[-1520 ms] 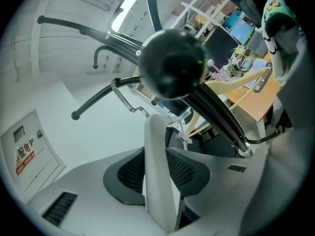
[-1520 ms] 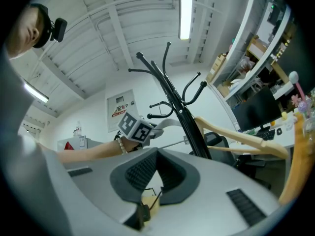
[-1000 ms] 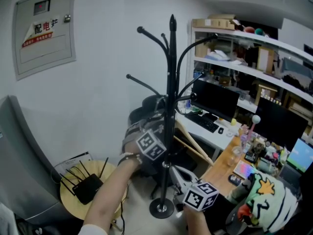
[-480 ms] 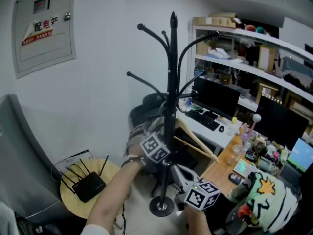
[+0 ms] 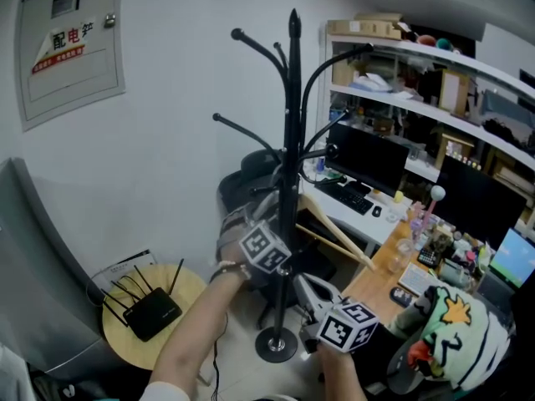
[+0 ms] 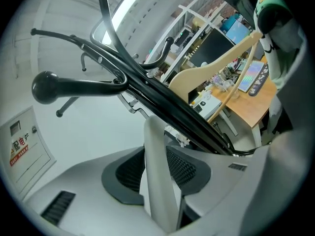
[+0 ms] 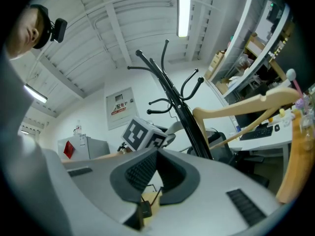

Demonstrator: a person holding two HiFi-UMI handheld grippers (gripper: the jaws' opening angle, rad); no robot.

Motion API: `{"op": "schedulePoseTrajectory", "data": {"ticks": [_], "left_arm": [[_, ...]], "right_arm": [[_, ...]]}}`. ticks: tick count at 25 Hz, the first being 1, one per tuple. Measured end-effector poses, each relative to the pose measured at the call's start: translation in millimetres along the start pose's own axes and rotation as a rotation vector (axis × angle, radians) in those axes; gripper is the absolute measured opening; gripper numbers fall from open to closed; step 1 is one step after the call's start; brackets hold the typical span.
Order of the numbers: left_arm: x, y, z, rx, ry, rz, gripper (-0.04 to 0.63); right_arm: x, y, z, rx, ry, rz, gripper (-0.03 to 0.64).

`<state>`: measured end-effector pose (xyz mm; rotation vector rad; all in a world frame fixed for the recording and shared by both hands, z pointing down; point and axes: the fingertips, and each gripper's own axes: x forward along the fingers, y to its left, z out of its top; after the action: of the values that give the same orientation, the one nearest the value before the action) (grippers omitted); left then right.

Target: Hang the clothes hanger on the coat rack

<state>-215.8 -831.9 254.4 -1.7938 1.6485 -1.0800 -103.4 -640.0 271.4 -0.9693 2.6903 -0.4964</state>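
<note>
Office corner seen from above, with a black coat rack [image 5: 289,140] standing on the floor in the middle. Its thin pole rises to curved arms that spread left and right near the top.

A pale wooden hanger [image 5: 338,239] sits on the rack's right side, just behind the pole. Its top end is close to the pole below the lower arms, and its body slopes down to the right toward a cluttered counter [image 5: 378,276]. No view shows its hook, so I cannot tell whether it is over an arm.

The left gripper [image 6: 156,127] is held beside the pole at about mid height, on a bare forearm [image 5: 192,332]. Its fingers are pressed together into one pale upright strip with nothing between them. Their tip lies right at the pole, but whether they touch it is unclear.

The right gripper [image 7: 157,154] is lower and nearer the person, to the right of the rack's base. Its fingers are closed too, with their dark pads meeting at the tip, and they are empty. The hanger is well beyond them.

A monitor [image 5: 368,161] stands behind the rack.
</note>
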Motion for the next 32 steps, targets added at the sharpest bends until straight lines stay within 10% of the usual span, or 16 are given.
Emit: {"op": "schedulePoseTrajectory", "data": {"ticks": [16,25,32], "left_arm": [[-16,-7,0,-0.114,-0.118,-0.087,0.187],[-95,8,-27,-0.582,-0.315,-0.193,0.183],[-157,5,-92,-0.873,-0.412,-0.239,0.021]], "right_arm": [[11,10,-6,-0.015,0.028,-0.020,0.008],[22,25,-7,-0.092,0.065,-0.095,0.009],[20,47,-16,-0.153,0.083,-0.171,0.008]]}}
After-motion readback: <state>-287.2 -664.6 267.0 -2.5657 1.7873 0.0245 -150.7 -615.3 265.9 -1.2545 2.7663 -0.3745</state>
